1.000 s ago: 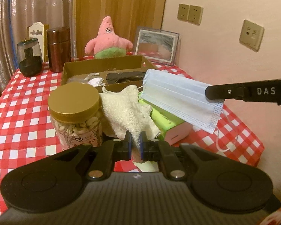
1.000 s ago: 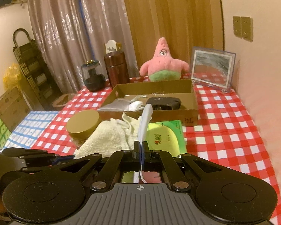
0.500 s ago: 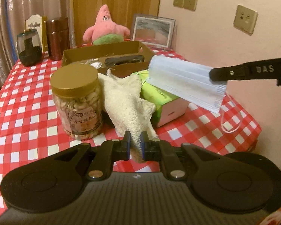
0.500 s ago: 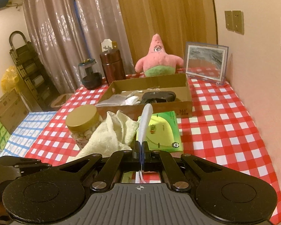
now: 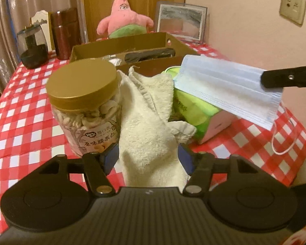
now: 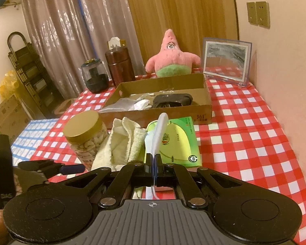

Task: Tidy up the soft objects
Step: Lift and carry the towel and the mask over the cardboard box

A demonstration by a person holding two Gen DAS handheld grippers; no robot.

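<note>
My left gripper [image 5: 148, 156] is open, its blue pads on either side of a cream towel [image 5: 151, 120] that lies against a nut jar [image 5: 83, 104]. My right gripper [image 6: 154, 163] is shut on a light blue face mask [image 6: 159, 130], held edge-on above the green tissue pack [image 6: 178, 140]. In the left wrist view the mask [image 5: 226, 87] hangs flat from the right gripper's fingers [image 5: 287, 78]. The towel [image 6: 120, 145] also shows in the right wrist view. A cardboard box [image 6: 202, 114] behind holds white and dark items.
A pink star plush [image 6: 171, 59] sits behind the box, with a picture frame [image 6: 226, 60], a brown canister [image 6: 119, 66] and a dark glass jar [image 6: 94, 78]. The red checked tablecloth [image 6: 244, 134] ends at the wall on the right.
My left gripper has opened and let go of the towel, which now sits loose between its pads. Both grippers have drawn back a little. The right gripper still holds the mask.
</note>
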